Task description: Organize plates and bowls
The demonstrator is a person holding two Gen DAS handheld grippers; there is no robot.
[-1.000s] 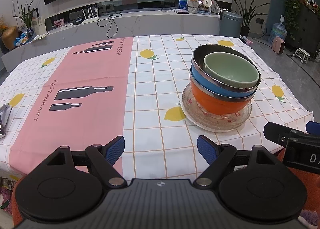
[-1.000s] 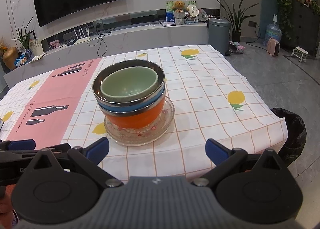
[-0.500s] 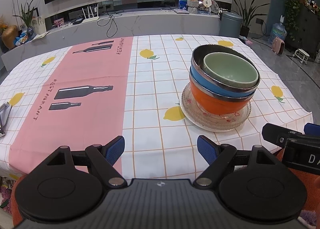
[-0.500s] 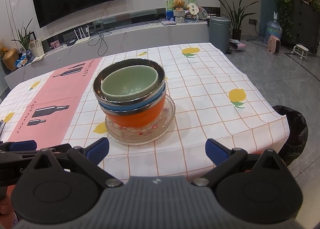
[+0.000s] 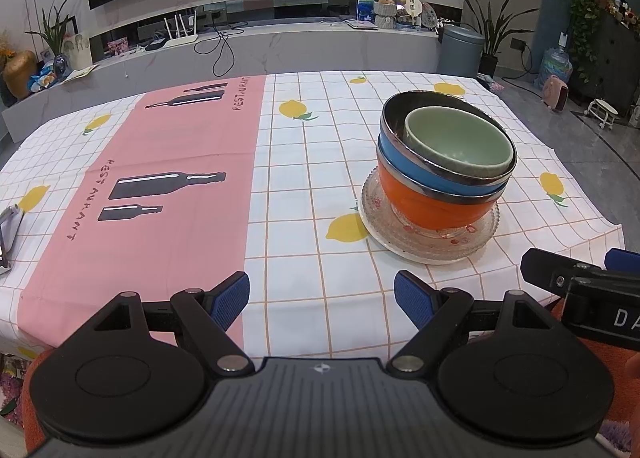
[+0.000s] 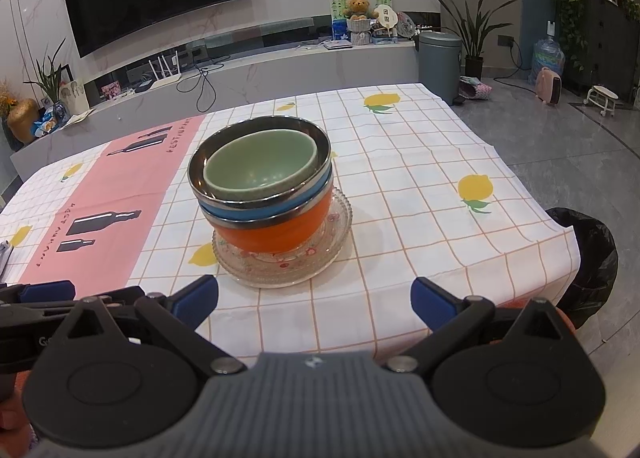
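A stack stands on the table: a green bowl inside a blue steel-rimmed bowl, inside an orange bowl, on clear glass plates. The same stack shows in the right wrist view: green bowl, blue bowl, orange bowl, glass plates. My left gripper is open and empty, near the table's front edge, left of the stack. My right gripper is open and empty, in front of the stack.
The tablecloth has a pink strip on the left. A metal object lies at the left edge. A black bin stands on the floor right of the table. A TV counter runs behind.
Both grippers have drifted very slightly; the stack has not moved and both grippers stay open.
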